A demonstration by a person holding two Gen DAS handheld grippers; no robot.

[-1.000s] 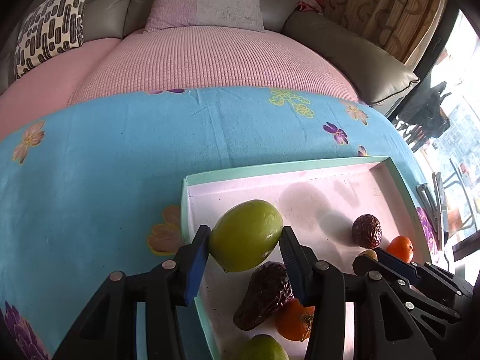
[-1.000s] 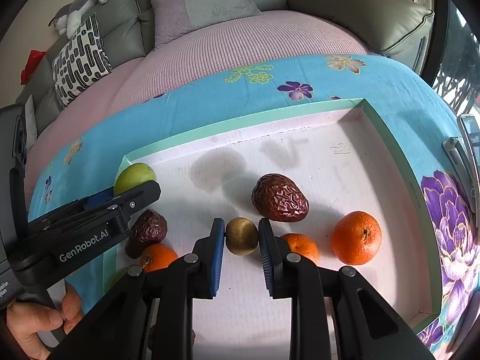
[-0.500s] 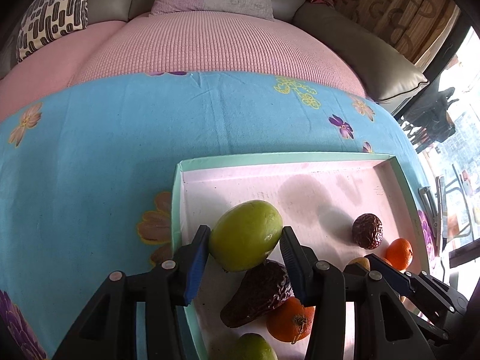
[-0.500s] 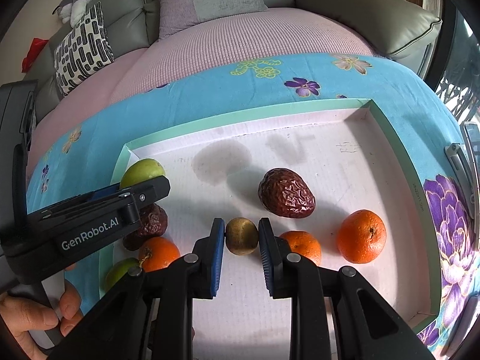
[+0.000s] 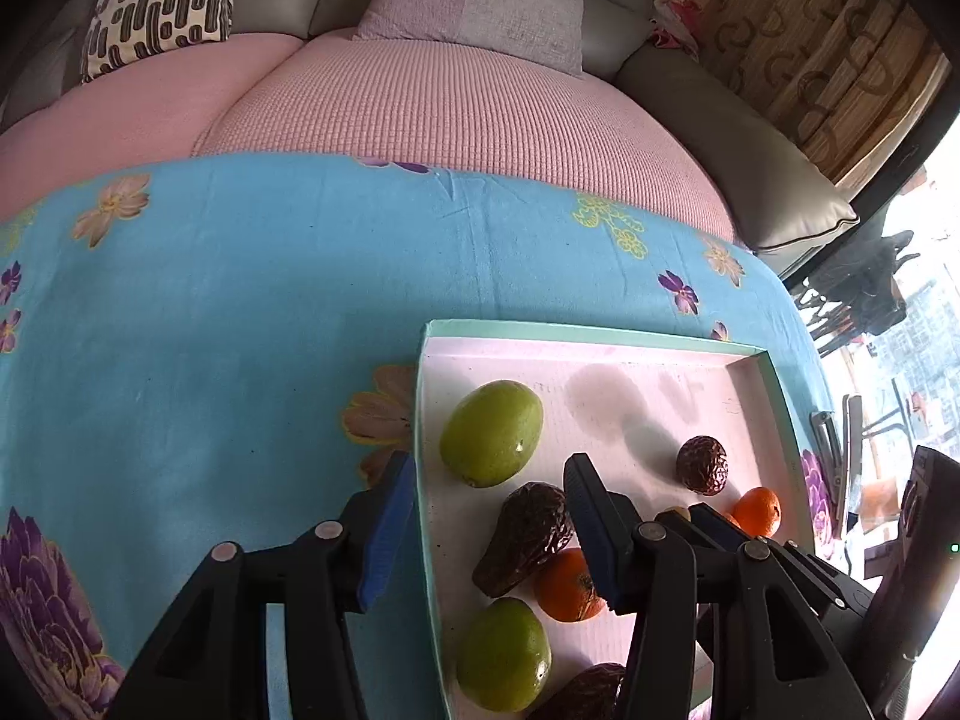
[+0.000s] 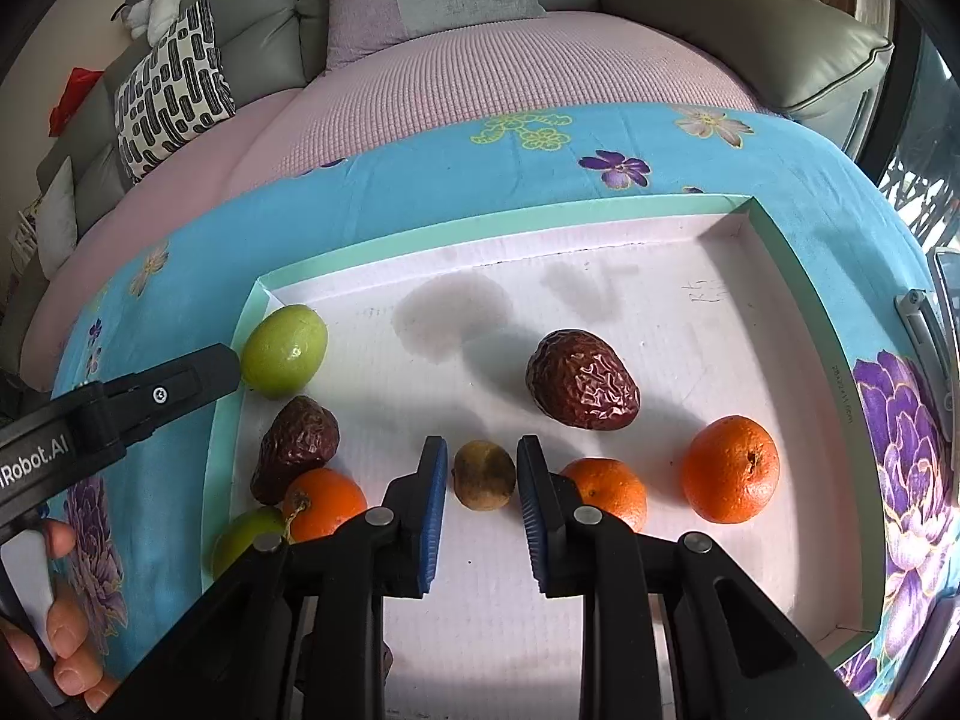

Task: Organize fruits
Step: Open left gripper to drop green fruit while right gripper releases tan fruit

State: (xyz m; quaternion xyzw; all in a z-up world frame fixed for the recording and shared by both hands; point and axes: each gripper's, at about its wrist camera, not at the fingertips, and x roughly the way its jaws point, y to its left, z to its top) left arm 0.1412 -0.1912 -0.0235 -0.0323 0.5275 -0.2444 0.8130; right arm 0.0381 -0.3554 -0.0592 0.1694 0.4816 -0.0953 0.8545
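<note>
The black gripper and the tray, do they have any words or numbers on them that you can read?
"Robot.AI": white letters on the side of the left gripper, seen from the right wrist; the start of the word is cut off by the picture's edge.
Faint pen scribble on the tray floor near its far right corner: too faint to read.
Small print on the tray's right wall: too small to read.

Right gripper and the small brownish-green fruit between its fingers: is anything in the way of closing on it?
Nothing visible blocks it. The small brownish-green fruit sits in the gap of the open right gripper, bare tray around it. An orange lies just outside the right finger, apparently not between pad and fruit.
</note>
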